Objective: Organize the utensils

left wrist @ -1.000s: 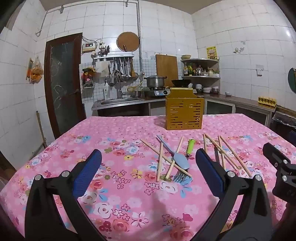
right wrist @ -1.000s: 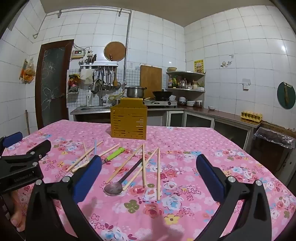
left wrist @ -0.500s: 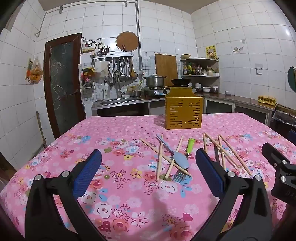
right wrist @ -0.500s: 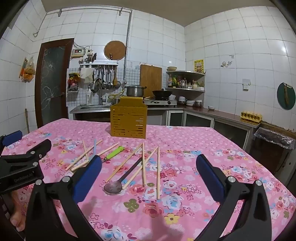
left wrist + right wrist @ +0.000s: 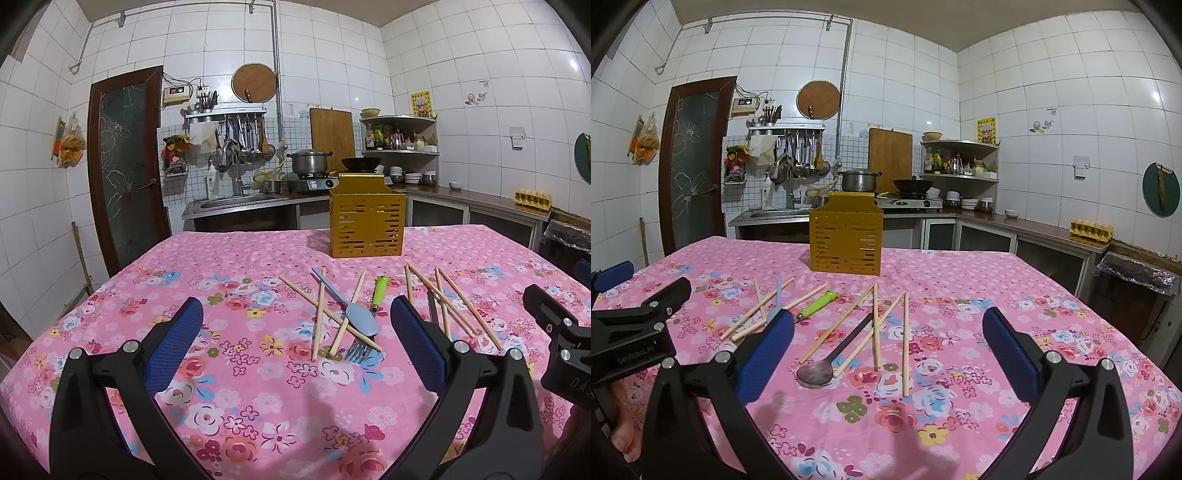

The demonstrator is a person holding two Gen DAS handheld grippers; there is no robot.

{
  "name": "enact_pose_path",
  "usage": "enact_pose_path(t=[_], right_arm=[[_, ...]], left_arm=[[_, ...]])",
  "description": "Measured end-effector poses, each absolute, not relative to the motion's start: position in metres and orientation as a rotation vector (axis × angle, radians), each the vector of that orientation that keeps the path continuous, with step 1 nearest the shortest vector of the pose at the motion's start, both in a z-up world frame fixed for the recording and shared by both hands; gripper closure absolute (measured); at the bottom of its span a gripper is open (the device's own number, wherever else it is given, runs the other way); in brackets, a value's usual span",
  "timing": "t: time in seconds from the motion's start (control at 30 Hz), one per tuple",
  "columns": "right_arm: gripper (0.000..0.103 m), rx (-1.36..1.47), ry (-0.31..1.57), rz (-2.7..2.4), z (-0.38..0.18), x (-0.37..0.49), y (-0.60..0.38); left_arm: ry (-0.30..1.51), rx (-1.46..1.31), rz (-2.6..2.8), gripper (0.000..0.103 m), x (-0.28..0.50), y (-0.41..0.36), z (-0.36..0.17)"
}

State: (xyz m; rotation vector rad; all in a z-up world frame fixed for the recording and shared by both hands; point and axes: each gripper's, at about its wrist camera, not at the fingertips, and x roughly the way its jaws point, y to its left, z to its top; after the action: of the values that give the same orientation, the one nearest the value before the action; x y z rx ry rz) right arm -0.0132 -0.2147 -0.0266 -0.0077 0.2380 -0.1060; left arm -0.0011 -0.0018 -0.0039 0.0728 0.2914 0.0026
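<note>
- The left gripper [image 5: 295,339], black with blue padded fingers, is hovering spread wide above the pink floral tablecloth [image 5: 229,398], holding nothing.
- The right gripper [image 5: 888,349], the same build, is likewise hanging with its fingers far apart and nothing between them.
- A perforated yellow metal utensil box [image 5: 366,225] is standing upright at the far middle of the table, well beyond the scattered utensils.
- The left wrist view is giving the clearer look at a pale blue plastic spoon [image 5: 355,315] lying across several crossed wooden chopsticks [image 5: 318,317], with a metal fork with a green handle [image 5: 371,317] just beside it, tines toward the camera.
- In the right wrist view that blue spoon is mostly hiding behind the left finger pad, and the fork's tines are not showing.
- The right wrist view is showing a dark long-handled spoon [image 5: 829,356] resting among a second cluster of loose wooden chopsticks [image 5: 905,343]; in the left wrist view only a sliver of its handle is peeking out.
- Each camera is catching the edge of the other gripper at its frame side.
</note>
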Motion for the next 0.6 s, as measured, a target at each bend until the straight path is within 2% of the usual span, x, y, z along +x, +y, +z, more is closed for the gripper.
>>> enact_pose_path(t=[0.6], right_arm=[[0.004, 0.001, 0.236, -0.115, -0.0266, -0.0139, -0.2171]], left_arm=[[0.291, 0.071, 0.002, 0.005, -0.0011, -0.0013, -0.0044]])
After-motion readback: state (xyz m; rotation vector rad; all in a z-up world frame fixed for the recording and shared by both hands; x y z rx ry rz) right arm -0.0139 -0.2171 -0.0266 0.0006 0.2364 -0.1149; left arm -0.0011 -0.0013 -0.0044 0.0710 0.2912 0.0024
